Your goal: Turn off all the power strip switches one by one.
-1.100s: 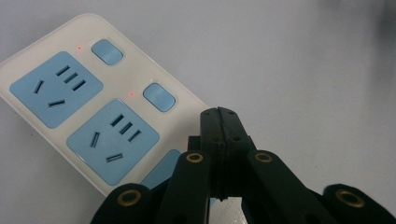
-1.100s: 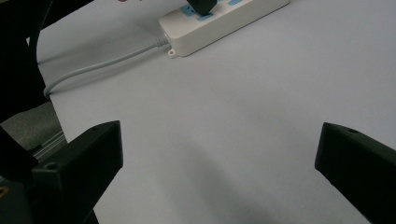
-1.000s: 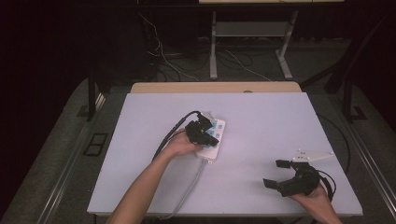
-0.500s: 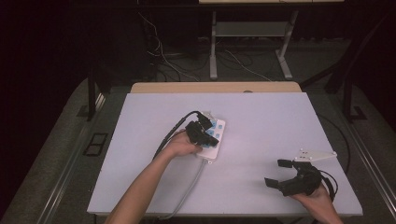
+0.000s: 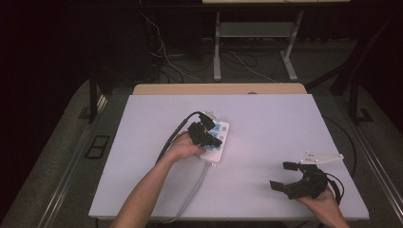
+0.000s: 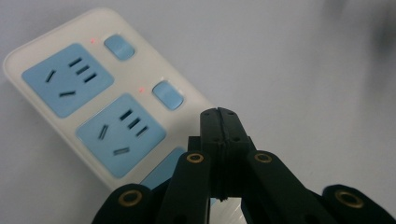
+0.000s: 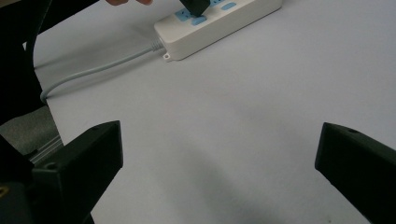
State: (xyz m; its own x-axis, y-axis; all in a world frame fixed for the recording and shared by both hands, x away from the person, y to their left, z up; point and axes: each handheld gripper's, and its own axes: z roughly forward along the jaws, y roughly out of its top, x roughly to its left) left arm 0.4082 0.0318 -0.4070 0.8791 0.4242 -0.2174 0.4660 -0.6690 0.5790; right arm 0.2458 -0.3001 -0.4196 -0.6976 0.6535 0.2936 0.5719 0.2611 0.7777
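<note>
A white power strip (image 5: 219, 137) with blue sockets and blue rocker switches lies near the middle of the white table. In the left gripper view two red lamps glow on the power strip (image 6: 93, 107) beside its switches. My left gripper (image 5: 203, 133) is over the strip's near end, pointing down at it. Its jaws are shut with nothing between them (image 6: 218, 113), and their tips are next to a third blue socket, past the second switch (image 6: 167, 94). My right gripper (image 5: 281, 175) rests open at the front right of the table, empty (image 7: 219, 140), facing the strip (image 7: 219, 23).
The strip's grey cable (image 5: 194, 190) runs from its near end to the table's front edge, also seen as a grey cable (image 7: 93, 72) in the right gripper view. A wooden board (image 5: 218, 89) borders the table's far edge. Bare white tabletop (image 5: 275, 123) lies between the grippers.
</note>
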